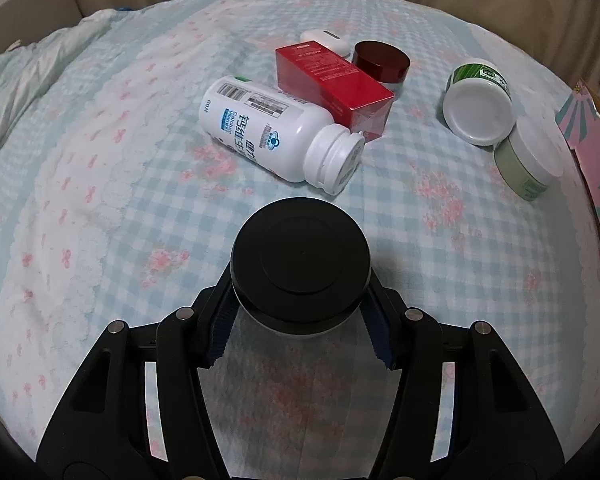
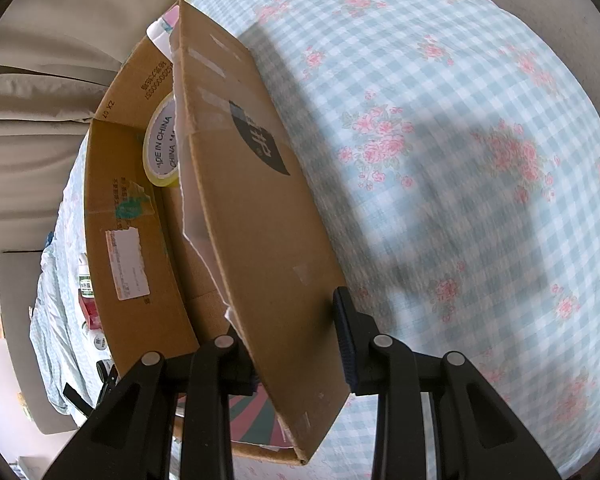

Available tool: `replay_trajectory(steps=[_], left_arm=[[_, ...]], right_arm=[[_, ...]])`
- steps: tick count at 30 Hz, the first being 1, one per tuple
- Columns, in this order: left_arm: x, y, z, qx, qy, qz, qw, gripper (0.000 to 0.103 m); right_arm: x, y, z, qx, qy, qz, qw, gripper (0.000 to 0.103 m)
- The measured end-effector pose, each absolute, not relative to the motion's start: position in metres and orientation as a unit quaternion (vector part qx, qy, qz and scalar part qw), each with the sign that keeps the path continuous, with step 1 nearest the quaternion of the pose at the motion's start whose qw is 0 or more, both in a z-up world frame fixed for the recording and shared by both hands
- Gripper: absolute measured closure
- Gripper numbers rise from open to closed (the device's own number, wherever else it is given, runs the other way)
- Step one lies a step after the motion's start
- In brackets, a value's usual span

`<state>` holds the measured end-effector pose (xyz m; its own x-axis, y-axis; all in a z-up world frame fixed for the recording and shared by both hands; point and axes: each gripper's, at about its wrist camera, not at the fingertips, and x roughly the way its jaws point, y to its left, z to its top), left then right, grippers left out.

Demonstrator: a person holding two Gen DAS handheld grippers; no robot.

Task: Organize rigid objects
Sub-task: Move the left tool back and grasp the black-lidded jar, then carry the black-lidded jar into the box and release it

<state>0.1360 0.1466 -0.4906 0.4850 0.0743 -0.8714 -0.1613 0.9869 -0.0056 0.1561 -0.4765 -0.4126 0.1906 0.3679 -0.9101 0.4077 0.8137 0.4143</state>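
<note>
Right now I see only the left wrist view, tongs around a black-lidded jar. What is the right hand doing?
Observer: The right tongs are shut on a flap of a cardboard box, holding it up.
Operator: Is anything in that box?
Observer: A tape roll is inside; the flap hides most of the floor.

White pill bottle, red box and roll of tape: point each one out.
White pill bottle [image 1: 260, 128]: left wrist view, on its labelled side as it lies on the bedspread.
Red box [image 1: 332, 80]: left wrist view, on its printed top face.
Roll of tape [image 2: 162, 140]: right wrist view, on its printed core inside the cardboard box.
</note>
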Motion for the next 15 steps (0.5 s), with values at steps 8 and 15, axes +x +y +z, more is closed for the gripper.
replay_trajectory(steps=[8, 15], left_arm=[[0.137, 0.137, -0.449, -0.044, 0.498, 0.069, 0.863, 0.050], [0.165, 0.105, -0.370, -0.021, 0.473, 0.038, 0.880, 0.050]], right_arm=[[0.153, -0.480, -0.414, 0.314, 0.633, -0.017, 0.708, 0.074], [0.153, -0.483, -0.415, 0.319, 0.635, -0.019, 0.704, 0.074]])
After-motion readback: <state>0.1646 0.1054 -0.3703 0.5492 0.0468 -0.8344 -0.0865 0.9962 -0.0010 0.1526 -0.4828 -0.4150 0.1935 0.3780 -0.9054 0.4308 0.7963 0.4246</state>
